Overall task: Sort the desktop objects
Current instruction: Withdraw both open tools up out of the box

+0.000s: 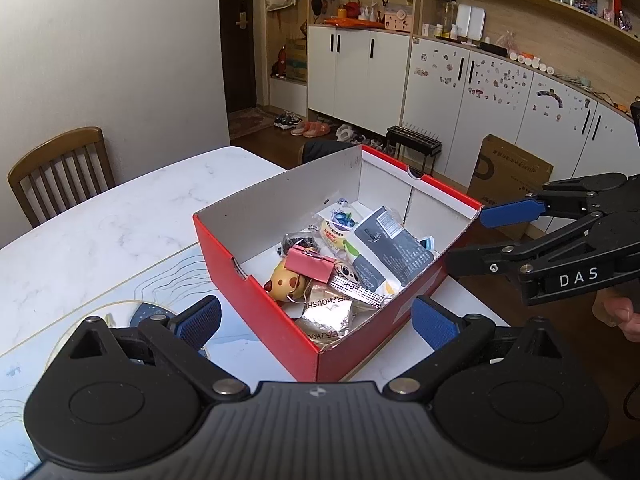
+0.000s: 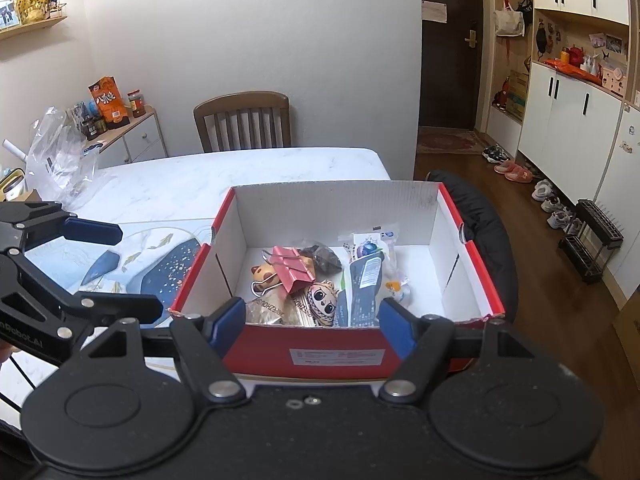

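**Both grippers open and empty beside a filled red box**

On the left, a wooden chair (image 2: 243, 120) stands at the far edge of the marble table (image 2: 224, 170). A blue-patterned mat (image 2: 160, 268) lies on the table, just left of the box.

The left gripper (image 1: 316, 322) hovers over the near-left corner of the box, its jaws spread wide with nothing between them. In the right wrist view it (image 2: 116, 268) shows at the left edge, over the mat, jaws apart.

The red box (image 2: 340, 354) sits open on the table near its edge, white inside. The sorted things lie in a heap on its floor: a yellow toy (image 1: 285, 284) at the left, a pink binder clip (image 1: 310, 266) resting on it, a dark wrapped lump (image 1: 298, 240) behind the clip, a silver foil packet (image 1: 330, 314) at the near corner, a small doll-face figure (image 2: 323, 298) beside the packet, a dark flat pack (image 1: 394, 246) with a white label to the right, and a clear bag (image 1: 340, 218) with a blue item toward the back.

The right gripper (image 2: 312, 322) hangs over the near wall of the box, jaws wide and empty. From the left wrist camera it (image 1: 466, 238) reaches in from the right, just past the box's right corner, a hand (image 1: 618, 314) partly visible behind it.
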{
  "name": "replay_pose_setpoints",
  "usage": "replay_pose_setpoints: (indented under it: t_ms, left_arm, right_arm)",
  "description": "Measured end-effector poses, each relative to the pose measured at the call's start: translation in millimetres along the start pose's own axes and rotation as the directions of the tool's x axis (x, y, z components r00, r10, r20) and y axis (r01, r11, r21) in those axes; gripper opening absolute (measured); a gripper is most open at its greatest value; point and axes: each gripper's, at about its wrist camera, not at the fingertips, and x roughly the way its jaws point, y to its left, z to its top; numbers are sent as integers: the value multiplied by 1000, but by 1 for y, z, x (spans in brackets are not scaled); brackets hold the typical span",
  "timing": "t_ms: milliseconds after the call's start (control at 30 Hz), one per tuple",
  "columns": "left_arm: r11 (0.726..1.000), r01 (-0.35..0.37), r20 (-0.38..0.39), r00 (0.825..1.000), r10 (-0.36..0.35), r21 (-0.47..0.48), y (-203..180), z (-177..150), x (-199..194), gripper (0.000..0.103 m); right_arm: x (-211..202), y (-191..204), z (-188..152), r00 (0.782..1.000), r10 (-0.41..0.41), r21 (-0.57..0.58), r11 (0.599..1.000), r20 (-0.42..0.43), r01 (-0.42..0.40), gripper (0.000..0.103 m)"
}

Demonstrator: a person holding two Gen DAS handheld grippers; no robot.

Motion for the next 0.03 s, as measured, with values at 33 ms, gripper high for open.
replay_pose_setpoints:
  t_ms: [33]
  left_arm:
    - [1000, 0, 1, 1000, 0, -1, 2, 0, -1, 102]
  right_arm:
    - [0, 2, 0, 1000, 0, -1, 1000, -1, 0, 73]
